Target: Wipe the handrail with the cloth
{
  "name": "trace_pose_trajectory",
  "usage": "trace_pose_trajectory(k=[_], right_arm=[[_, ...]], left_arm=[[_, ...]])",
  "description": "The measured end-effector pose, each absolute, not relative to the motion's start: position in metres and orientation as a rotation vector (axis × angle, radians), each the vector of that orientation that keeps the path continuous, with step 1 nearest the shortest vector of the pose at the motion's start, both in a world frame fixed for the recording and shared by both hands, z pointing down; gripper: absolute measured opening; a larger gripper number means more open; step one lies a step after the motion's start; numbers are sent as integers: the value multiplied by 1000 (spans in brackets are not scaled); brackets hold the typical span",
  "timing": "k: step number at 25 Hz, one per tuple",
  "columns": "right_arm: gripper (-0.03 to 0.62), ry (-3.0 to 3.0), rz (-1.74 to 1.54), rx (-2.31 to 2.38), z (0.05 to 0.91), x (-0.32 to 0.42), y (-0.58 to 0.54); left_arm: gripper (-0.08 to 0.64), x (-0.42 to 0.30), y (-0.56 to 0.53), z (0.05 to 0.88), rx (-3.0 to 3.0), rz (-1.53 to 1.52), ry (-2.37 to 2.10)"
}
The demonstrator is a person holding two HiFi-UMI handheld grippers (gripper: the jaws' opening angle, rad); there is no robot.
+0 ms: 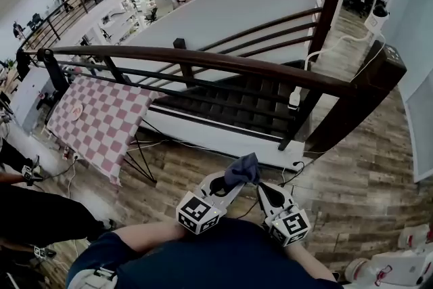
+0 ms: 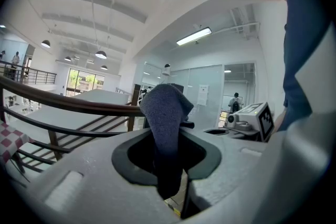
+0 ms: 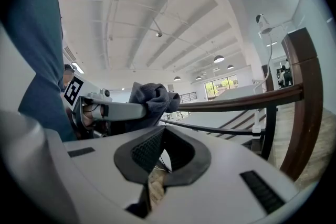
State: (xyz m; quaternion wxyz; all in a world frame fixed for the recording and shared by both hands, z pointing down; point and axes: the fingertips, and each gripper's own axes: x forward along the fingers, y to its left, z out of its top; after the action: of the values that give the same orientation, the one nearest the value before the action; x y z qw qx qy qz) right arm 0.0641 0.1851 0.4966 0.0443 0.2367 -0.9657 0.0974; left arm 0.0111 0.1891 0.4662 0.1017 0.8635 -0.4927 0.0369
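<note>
The dark brown wooden handrail (image 1: 203, 61) runs across the head view, well ahead of both grippers. My left gripper (image 1: 233, 183) is held low by my body, shut on a dark blue-grey cloth (image 1: 242, 169) that bunches up above its tips. In the left gripper view the cloth (image 2: 164, 113) stands up from between the jaws, with the handrail (image 2: 63, 102) off to the left. My right gripper (image 1: 262, 189) sits just right of the cloth, shut and holding nothing. Its own view shows the cloth (image 3: 152, 97) on the left and the handrail (image 3: 236, 105) on the right.
A thick dark newel post (image 1: 352, 105) ends the rail at the right. Stairs (image 1: 223, 101) descend behind the balusters. A red-and-white checkered table (image 1: 95, 122) stands at the left. A white cable (image 1: 325, 51) hangs by the post. White equipment (image 1: 399, 267) sits on the wood floor at bottom right.
</note>
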Motion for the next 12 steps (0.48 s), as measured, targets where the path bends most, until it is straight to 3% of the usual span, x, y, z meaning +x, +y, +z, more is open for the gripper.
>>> trace_pose_trajectory(k=[12], right_arm=[[11,-2900,296,755,512,25,107]], left_arm=[[91,-44,104,479,2521,44,-1489]])
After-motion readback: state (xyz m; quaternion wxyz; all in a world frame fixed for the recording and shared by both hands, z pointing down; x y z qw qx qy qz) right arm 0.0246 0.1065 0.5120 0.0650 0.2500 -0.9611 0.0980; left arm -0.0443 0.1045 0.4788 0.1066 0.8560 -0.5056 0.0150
